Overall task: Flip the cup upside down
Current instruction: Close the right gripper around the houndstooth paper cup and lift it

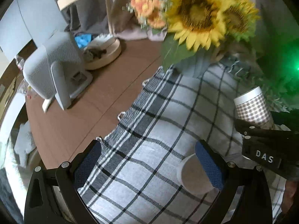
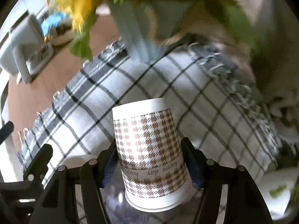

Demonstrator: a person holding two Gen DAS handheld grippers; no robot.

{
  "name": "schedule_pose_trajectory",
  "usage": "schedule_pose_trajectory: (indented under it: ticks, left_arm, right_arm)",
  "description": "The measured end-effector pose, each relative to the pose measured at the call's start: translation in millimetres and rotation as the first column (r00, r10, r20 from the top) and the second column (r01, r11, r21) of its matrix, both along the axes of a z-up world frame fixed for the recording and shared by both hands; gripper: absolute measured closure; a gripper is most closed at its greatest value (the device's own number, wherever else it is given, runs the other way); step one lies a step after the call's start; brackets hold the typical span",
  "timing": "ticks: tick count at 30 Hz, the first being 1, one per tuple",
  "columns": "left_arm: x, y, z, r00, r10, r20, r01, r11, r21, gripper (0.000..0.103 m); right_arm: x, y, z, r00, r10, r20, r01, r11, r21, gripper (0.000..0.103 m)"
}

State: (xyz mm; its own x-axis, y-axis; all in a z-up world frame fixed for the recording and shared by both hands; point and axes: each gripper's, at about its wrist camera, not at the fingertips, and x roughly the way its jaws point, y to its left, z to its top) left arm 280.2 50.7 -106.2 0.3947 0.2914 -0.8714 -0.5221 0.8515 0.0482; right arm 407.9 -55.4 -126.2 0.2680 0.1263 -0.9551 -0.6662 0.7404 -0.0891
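- Cup [image 2: 149, 149]: paper, brown houndstooth print with a band of lettering. Seen by the right wrist camera with its rim toward the lens and its base away; the lettering reads inverted. Appears lifted clear of the cloth, likely mid-turn, so the rim can go down.
- Right gripper [image 2: 151, 160]: blue pads clamped on the cup's two sides, low on the wall near the rim. A side grip suits rotation of the wrist.
- Left gripper [image 1: 149, 164]: fingers spread wide, nothing between them; hangs above the cloth, apparently idle.
- Second cup [image 1: 194, 175]: white, rests on the cloth, partly behind the left gripper's right pad. Which way up it stands is unclear.
- Checked cloth [image 1: 158, 112]: grey and white, covers part of the brown table [image 1: 74, 115]; probable landing place.
- Sunflower bouquet [image 1: 198, 13]: near, blurred; an obstacle to avoid.
- Grey appliance [image 1: 54, 71]: well apart.
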Motion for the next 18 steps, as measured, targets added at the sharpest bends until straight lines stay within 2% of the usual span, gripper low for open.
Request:
schedule_pose_trajectory:
  ticks: [3,7,12,18]
  left_arm:
    - [-6.4,2.5,10.9,0.998,-0.047,0.034,0.047,0.999,0.015,0.001]
    - [-19.2,11.5,19.7,0.989,-0.134,0.063,0.135,0.991,-0.019,0.001]
    - [-41.9,24.9,21.0,0.976,-0.205,0.076,0.206,0.979,0.000,0.001]
    - [-69.0,36.7,9.1,0.951,-0.307,0.048,0.308,0.951,-0.020,0.001]
  right_arm:
    - [-20.6,4.7,21.5,0.996,-0.052,0.072,0.051,0.999,0.019,0.039]
    - [-45.8,6.8,44.0,0.983,-0.123,0.134,0.118,0.992,0.040,0.039]
    - [-85.4,-3.9,53.7,0.961,-0.244,0.127,0.233,0.968,0.097,0.039]
    - [-136.6,-14.9,42.8,0.912,-0.406,0.057,0.392,0.904,0.170,0.039]
